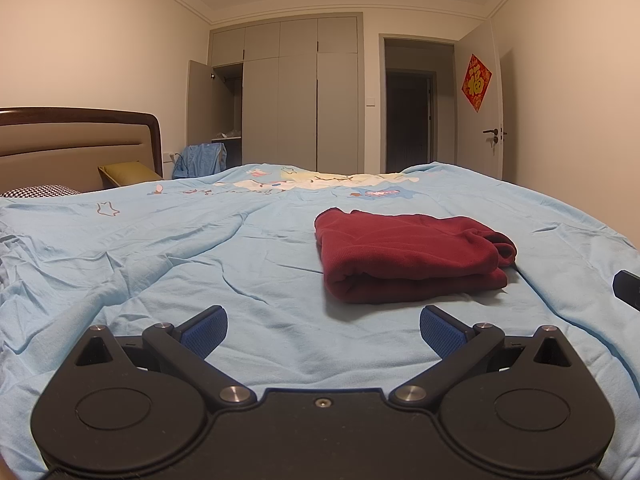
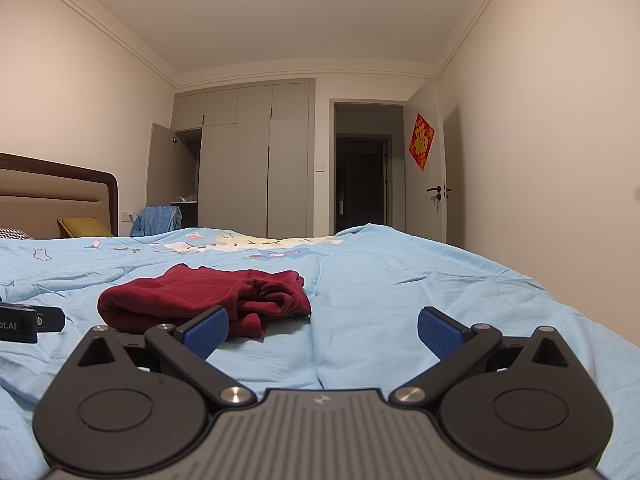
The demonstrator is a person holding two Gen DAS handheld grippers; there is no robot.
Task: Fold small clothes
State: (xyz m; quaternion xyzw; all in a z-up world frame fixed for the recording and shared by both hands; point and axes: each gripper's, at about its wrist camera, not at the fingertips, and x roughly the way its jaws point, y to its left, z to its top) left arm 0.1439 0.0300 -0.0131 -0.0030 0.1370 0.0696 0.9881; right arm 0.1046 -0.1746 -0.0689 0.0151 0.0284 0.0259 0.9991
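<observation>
A dark red garment (image 1: pixel 408 254) lies folded into a thick rectangle on the light blue bedspread (image 1: pixel 200 248). In the left wrist view it sits ahead and slightly right of my left gripper (image 1: pixel 323 334), which rests low over the bed, open and holding nothing. The right wrist view shows the same red garment (image 2: pixel 200 298) ahead and to the left of my right gripper (image 2: pixel 323 330), also open and holding nothing; its left blue pad (image 2: pixel 206 334) overlaps the garment's near edge in the picture. The left gripper's body (image 2: pixel 24 322) shows at the left edge there.
A brown headboard (image 1: pixel 80 140) with an olive pillow (image 1: pixel 128 172) stands at the left. A grey wardrobe (image 1: pixel 296 96) with one door open and a dark doorway (image 1: pixel 412 116) lie beyond the bed. A blue cloth (image 1: pixel 200 160) hangs near the wardrobe.
</observation>
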